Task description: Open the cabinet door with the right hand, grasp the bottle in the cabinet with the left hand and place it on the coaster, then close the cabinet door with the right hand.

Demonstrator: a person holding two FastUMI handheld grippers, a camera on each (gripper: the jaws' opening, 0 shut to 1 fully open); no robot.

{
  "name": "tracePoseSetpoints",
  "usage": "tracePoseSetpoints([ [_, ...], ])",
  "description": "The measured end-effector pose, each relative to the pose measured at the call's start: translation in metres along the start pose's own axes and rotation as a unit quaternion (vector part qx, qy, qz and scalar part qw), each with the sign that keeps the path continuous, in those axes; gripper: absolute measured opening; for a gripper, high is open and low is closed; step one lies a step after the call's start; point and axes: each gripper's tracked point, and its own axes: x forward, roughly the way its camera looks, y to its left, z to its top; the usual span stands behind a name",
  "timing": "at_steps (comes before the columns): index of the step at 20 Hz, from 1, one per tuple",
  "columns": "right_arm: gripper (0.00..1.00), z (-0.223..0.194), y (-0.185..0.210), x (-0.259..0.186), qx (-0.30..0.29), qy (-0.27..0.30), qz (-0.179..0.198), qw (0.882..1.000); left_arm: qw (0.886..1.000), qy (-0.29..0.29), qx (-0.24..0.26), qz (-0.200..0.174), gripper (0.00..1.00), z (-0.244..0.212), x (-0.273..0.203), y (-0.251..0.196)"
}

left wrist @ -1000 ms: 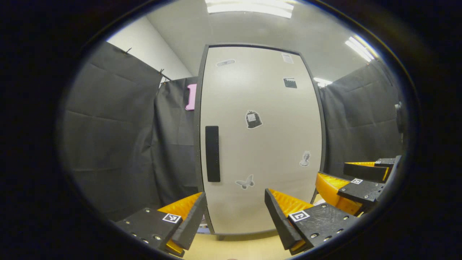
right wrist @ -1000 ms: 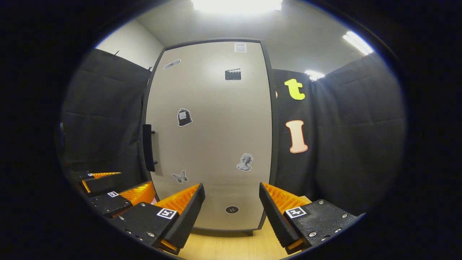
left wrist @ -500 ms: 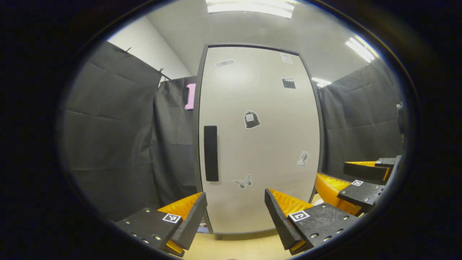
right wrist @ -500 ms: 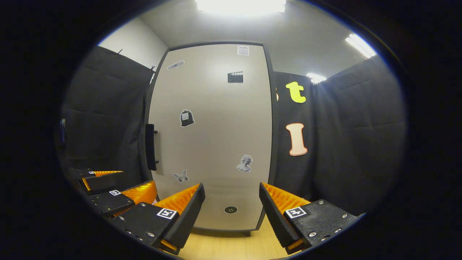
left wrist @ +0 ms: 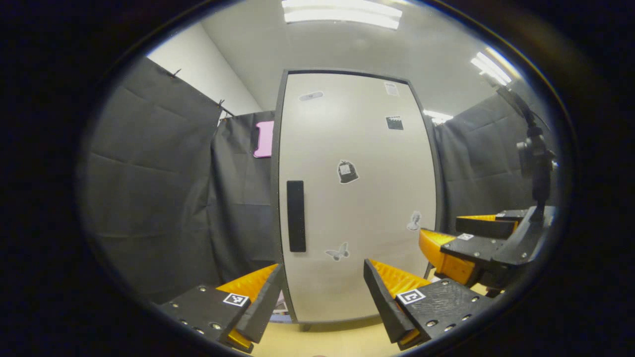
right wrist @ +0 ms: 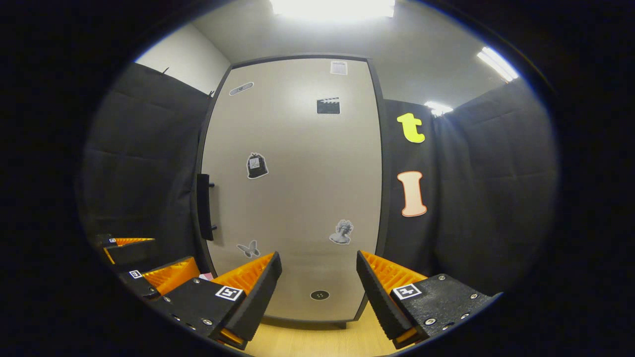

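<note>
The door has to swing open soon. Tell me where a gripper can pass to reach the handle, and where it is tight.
Free: the gap in front of the closed cabinet door, between it and the open right gripper, and the bare wooden tabletop below. The handle stands off the door's left edge. Tight: that same side, where the open left gripper sits beside the handle.

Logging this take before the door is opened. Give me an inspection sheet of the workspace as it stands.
Surface: light wooden tabletop, bare where visible.
Job's things: cabinet door shut, dark vertical handle on its left edge; bottle and coaster not identifiable.
Clutter: small stickers on the door, including a butterfly and a clapperboard.
Grippers: left gripper open, holding nothing; right gripper open, holding nothing; both short of the door.
Cables: nothing seen.
Surroundings: black cloth walls, ceiling lights, a dark camera on a stand at right.
</note>
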Motion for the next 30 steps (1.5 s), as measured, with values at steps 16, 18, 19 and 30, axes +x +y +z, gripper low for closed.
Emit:
tracePoseSetpoints([
  [16, 0.95, 0.036, 0.176, 0.069, -0.011, -0.035, 0.134, 0.990, 0.992, 0.065, 0.011, 0.111, 0.92, -0.063, -0.095, 0.121],
  [18, 0.95, 0.030, 0.192, 0.082, -0.023, -0.031, 0.136, 0.990, 0.990, 0.076, 0.004, 0.119, 0.92, -0.074, -0.104, 0.132],
  [19, 0.95, 0.027, 0.196, 0.090, -0.030, -0.029, 0.131, 0.991, 0.989, 0.079, -0.003, 0.121, 0.92, -0.078, -0.107, 0.135],
  [30, 0.31, 0.013, 0.217, 0.117, -0.037, 0.002, 0.117, 0.992, 0.987, 0.064, -0.004, 0.149, 0.92, -0.075, -0.145, 0.167],
])
